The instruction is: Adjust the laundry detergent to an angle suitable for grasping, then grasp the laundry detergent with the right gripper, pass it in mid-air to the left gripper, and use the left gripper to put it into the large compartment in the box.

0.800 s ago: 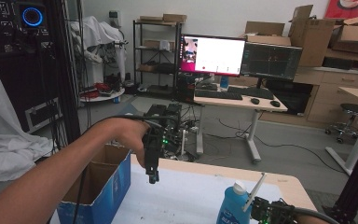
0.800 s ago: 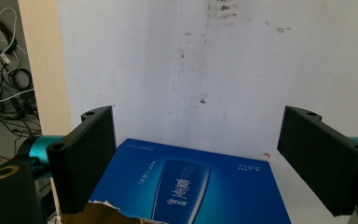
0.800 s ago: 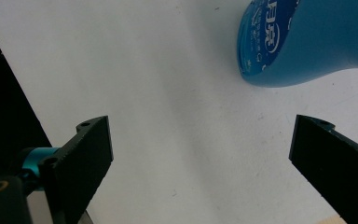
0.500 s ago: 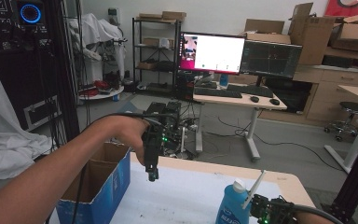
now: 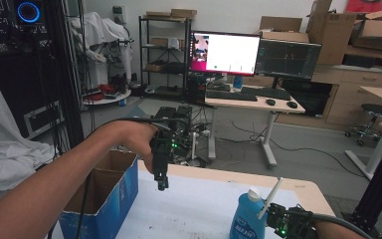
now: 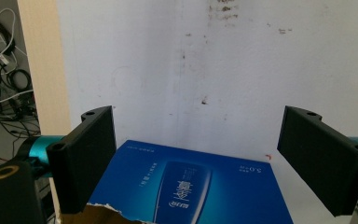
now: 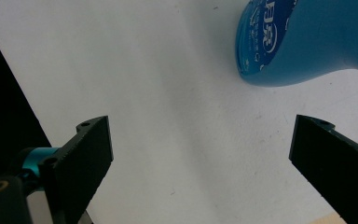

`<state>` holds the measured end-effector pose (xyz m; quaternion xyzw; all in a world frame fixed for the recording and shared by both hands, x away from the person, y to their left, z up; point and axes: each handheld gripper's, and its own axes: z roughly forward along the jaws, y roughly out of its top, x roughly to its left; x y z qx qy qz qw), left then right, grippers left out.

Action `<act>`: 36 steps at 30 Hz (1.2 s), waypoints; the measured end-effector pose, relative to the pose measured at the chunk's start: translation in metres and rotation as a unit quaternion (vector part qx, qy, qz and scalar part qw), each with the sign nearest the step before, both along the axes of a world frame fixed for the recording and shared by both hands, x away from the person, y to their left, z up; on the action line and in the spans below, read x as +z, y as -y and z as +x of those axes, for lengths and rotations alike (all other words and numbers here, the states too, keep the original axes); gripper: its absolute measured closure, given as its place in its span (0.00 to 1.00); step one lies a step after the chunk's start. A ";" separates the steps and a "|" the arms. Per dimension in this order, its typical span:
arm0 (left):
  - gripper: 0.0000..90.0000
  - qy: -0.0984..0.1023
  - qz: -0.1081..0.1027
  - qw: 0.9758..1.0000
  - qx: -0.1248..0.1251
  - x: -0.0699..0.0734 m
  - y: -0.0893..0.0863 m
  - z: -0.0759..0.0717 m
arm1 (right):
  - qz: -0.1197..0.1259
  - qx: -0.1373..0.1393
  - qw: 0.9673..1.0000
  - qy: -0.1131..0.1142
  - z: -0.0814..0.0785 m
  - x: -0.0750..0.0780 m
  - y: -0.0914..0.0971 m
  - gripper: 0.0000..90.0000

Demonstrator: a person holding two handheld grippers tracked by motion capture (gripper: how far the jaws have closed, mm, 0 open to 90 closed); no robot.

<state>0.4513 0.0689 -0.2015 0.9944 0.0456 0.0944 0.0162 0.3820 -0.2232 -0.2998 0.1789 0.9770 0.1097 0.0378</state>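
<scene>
The left tool (image 5: 161, 185) hangs jaws-down and spread wide, gripping nothing, over the white tabletop (image 5: 194, 209) just beside the blue cardboard box (image 5: 104, 196) (torn flap below it); the right tool (image 5: 289, 221), also gaping empty, sits near the blue bottle (image 5: 247, 219)

Blue bottle (image 5: 246, 219) upright on white tabletop; blue carton (image 5: 104, 191) open at edge.

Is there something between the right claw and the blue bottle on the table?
Nothing visible stands between them. The right claw is open over bare white table, and the blue bottle stands just ahead of it, apart from both jaws.
</scene>
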 end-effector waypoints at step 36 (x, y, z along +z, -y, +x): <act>0.13 0.004 -0.006 1.000 -0.001 -0.004 0.002 0.005 | 0.003 -0.015 1.000 0.014 0.003 -0.002 0.009 0.06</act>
